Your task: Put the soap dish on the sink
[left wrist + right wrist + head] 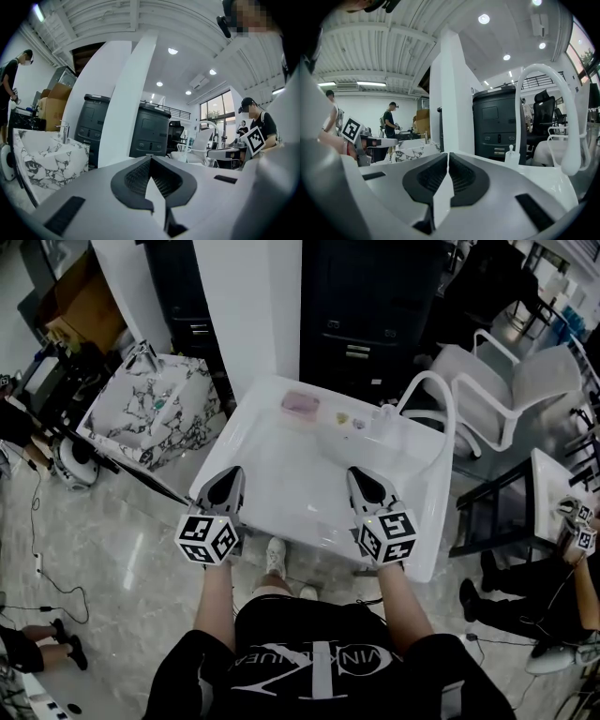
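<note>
Head view: my left claw [232, 476] and my right claw [358, 476] hover side by side over the near edge of the white sink [281, 460]. The pink soap dish [301, 402] lies on the sink's far rim, well apart from both.

Left gripper view: jaws together, gripping nothing.

Right gripper view: jaws together, empty. The white faucet [543, 77] arches at right.
</note>
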Motion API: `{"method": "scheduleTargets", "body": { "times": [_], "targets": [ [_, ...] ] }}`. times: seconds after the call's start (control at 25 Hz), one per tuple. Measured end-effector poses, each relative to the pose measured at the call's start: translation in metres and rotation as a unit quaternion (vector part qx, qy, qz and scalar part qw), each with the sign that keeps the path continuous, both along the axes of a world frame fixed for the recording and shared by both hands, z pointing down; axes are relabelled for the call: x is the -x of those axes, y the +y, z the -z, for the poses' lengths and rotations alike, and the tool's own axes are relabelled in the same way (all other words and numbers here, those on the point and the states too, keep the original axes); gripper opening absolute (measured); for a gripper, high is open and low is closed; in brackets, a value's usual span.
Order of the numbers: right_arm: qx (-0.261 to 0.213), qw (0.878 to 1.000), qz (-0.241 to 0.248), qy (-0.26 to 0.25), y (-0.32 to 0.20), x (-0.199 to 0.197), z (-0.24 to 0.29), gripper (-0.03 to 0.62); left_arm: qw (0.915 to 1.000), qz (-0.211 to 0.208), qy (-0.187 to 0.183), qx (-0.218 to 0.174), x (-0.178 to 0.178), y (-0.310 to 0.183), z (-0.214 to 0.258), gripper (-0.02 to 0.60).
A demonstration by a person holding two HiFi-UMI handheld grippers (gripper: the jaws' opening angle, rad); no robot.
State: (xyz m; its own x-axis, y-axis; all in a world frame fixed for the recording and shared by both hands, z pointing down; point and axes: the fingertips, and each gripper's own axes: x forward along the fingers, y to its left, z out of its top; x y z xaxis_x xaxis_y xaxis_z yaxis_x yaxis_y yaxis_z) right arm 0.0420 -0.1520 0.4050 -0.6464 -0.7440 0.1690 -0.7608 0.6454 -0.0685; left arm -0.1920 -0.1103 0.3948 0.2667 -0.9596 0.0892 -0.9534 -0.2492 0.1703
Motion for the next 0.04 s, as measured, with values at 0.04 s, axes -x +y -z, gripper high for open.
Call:
{"method": "scheduleTargets", "body": {
  "times": [0.04],
  "targets": [
    [-0.001,1.0,0.0,0.0,0.001,-0.0002,0.0011,0.031,1.0,0.001,0.001,-0.001,0.0001,0.0011,0.0009,0.012]
  ]
}}
